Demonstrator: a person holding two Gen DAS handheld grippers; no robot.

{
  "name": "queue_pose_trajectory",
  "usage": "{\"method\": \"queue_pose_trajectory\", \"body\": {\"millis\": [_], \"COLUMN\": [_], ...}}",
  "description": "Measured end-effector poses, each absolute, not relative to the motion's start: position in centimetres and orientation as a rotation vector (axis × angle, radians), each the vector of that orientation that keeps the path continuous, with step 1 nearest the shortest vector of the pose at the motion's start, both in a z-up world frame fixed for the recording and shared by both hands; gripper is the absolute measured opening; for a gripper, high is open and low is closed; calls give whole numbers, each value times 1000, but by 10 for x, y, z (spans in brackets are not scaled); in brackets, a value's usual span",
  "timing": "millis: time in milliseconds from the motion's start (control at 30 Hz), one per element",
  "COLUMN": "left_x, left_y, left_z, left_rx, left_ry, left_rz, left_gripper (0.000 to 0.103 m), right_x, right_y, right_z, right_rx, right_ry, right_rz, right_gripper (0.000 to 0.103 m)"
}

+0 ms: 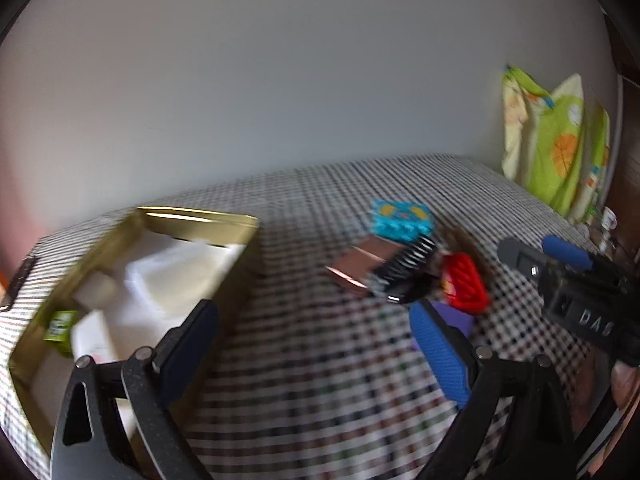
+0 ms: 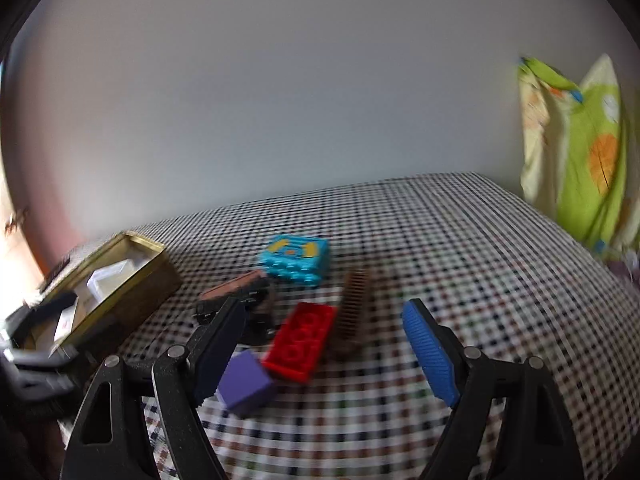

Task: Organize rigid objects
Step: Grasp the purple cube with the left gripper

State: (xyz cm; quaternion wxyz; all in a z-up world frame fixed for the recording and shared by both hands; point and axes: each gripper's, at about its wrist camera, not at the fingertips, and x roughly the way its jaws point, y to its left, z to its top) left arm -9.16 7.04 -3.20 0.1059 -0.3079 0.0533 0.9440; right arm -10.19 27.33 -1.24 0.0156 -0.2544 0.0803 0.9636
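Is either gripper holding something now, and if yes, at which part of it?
Nothing is held. The left gripper and the right gripper both stand open with nothing between their fingers.

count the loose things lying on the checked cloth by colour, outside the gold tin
red studded brick: 1
turquoise studded block: 1
purple cube: 1
brown comb: 1
pink flat case: 1
black ridged item: 1, blurred
total: 6

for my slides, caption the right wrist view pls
Open right tool over a checked cloth, facing a red brick, purple block, comb and gold tin.
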Motion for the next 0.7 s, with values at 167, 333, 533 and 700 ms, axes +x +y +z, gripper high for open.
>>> {"method": "queue_pose_trajectory", "body": {"millis": [167,333,533,700], "left_x": [-99,-100,-104,-113], "left_y": [103,119,137,142], "left_z": [-46,-51,-57,-67], "left_rx": [-974,-1000,-1045,-1125], "left_ry": [174,178,235,212], "left_rz": [2692,2628,2529,2414], "left_gripper": [90,85,65,40], "right_x": [-101,-102,-105,-106], "right_y": [287,302,300,297], "right_z": [-13,-17,-19,-20], "right_rx": [-805,-833,-864,-872], "right_ry": [280,374,372,359], "right_rz": [2961,2917,2895,2894], "right_gripper": [85,90,90,90]}}
